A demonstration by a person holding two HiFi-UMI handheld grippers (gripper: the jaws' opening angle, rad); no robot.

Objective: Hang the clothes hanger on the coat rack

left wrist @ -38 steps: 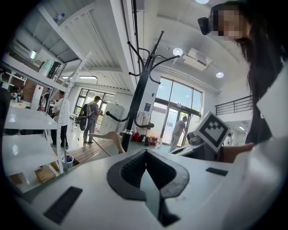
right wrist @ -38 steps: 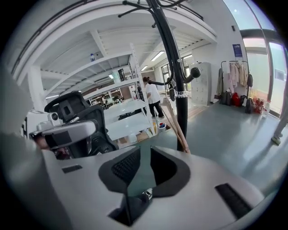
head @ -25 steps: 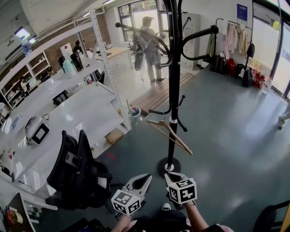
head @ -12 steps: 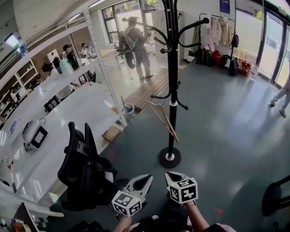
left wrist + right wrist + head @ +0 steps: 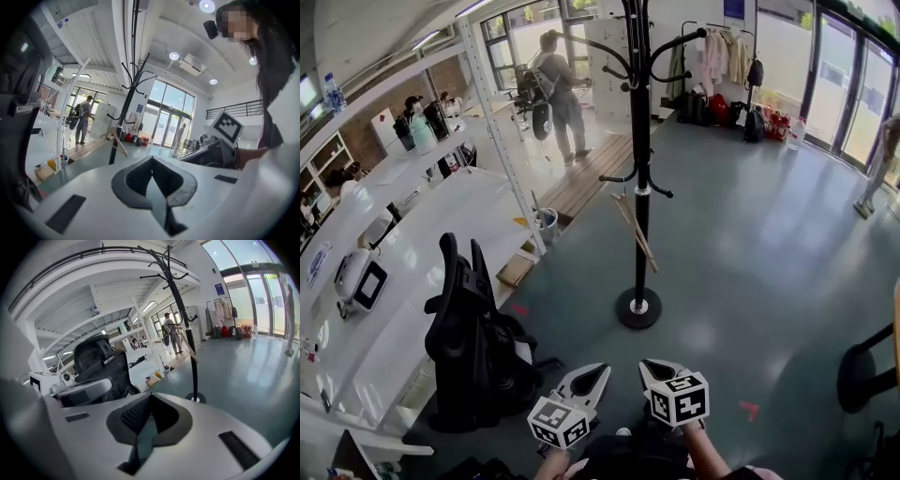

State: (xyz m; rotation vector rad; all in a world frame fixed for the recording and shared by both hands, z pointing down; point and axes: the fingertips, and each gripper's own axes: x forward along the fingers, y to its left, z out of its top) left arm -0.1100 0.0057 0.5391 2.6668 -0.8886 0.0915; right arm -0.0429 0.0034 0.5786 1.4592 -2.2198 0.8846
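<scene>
Wooden clothes hanger hangs from low hook of black coat rack, tilted against pole, clear of floor; task looks done. Rack stands on grey floor, well apart from person. Left tongs and right tongs held low by person's body, side by side (likely idle, nothing to carry). Both tongs closed tip to tip, gripping nothing. Black office chair beside white worktop at left.

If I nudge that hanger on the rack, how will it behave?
The wooden hanger looks thin and rigid, probably light. It hangs from a low arm of the coat rack, so a nudge would likely swing it. The tall rack has a small round base; hard pushes might rock it.
</scene>
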